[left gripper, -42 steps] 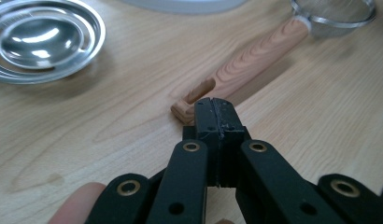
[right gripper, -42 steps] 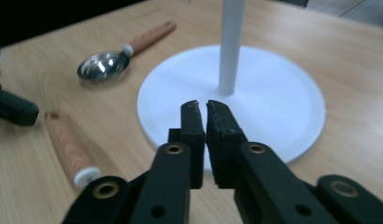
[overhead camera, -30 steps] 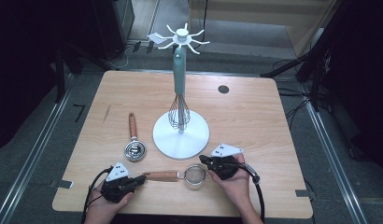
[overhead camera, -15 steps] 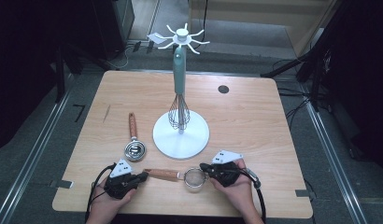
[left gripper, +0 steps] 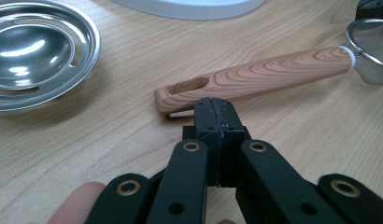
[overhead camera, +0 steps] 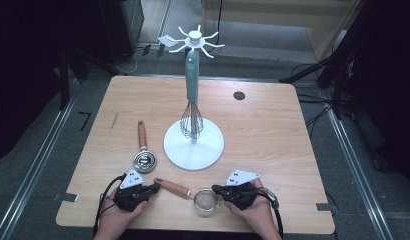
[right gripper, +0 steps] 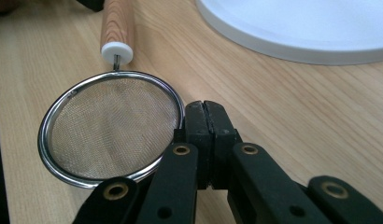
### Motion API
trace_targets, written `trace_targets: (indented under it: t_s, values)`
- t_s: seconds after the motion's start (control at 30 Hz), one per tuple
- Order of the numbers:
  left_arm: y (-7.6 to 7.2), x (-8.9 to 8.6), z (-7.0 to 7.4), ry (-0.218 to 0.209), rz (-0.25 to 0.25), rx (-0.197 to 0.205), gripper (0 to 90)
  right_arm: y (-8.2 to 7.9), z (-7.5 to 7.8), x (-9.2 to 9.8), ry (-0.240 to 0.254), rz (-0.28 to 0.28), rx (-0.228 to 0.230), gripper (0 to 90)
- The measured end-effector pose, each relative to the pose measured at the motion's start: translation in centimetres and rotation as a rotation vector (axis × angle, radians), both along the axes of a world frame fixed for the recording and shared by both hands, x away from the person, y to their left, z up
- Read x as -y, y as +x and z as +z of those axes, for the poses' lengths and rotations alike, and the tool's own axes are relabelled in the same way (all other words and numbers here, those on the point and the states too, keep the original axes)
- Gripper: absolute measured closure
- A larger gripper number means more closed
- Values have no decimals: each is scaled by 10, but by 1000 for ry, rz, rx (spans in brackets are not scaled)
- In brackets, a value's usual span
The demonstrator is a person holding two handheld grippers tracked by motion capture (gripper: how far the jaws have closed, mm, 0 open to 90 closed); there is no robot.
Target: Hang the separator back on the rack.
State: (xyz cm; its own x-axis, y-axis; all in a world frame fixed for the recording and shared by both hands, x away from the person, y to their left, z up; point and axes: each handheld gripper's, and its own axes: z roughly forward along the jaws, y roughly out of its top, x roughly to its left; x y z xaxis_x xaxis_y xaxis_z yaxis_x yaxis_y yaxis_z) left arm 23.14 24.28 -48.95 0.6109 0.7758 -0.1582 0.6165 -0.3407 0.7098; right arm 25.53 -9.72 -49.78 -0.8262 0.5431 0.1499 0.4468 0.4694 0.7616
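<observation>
Both tools sit low in the high view, flanking one utensil. My left gripper (overhead camera: pixel 154 188) has its jaws pressed together with nothing between them, its tip just short of the slotted end of the wooden handle (left gripper: pixel 255 77). My right gripper (overhead camera: pixel 216 190) is likewise closed and empty, its tip against the steel rim of the mesh strainer (overhead camera: pixel 205 200). The strainer lies flat on the table (overhead camera: pixel 273 135), lower centre of the high view, handle running up-left toward the left gripper.

Risks as I judge them:
- Closed jaws can only push. A nudge from the right tip on the round rim would likely spin or skate the strainer rather than square it up.
- In the right gripper view the tip rides the rim edge (right gripper: pixel 173 100); pressing down there could tip the bowl and lift the handle.
- The handle lies flat on the wood, so spreading the left jaws and closing over it may scrape the table or pinch only the slotted end, a weak hold that could let the head swing.
- The stand base (overhead camera: pixel 194 145) is near; a lifted strainer swung wide could knock it or the hanging whisk (overhead camera: pixel 191 122).
- The slotted steel scoop (overhead camera: pixel 145 161) lies just above the left gripper, easily bumped.

Count: one strainer, one scoop with wooden handle, one whisk, one hook stand (overhead camera: pixel 193 60), two grippers, one table.
</observation>
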Motion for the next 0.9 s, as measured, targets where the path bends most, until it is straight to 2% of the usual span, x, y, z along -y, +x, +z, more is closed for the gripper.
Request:
trace_targets:
  t_s: [0.13,0.27,0.4,0.47,0.53,0.63,0.67,0.7,0.8,0.83,0.9]
  values:
    - [4,1,0,-3,12,1,900,0,0,-2,-10,8,5,877]
    - [6,3,0,0,28,3,900,3,2,-2,-38,-41,13,827]
    - [4,-1,0,-3,26,9,877,9,8,-2,-98,-59,21,723]
    - [3,-5,2,-15,28,24,842,13,14,-2,-102,-59,12,690]
    - [2,-14,5,-28,56,48,777,17,21,-1,-115,-47,6,677]
    - [1,-35,8,-50,89,91,695,21,29,-3,-150,-46,40,641]
    - [0,-42,9,-46,109,108,657,21,32,-6,-167,-58,31,640]
    - [1,-51,9,-54,126,119,636,22,35,-8,-171,-53,4,638]
    - [6,-74,9,-91,206,120,570,25,40,-14,-177,-8,-31,668]
    - [6,-80,10,-84,227,125,554,27,42,-16,-173,9,-55,706]
    - [7,-89,10,-62,265,133,511,29,46,-21,-168,15,-55,721]
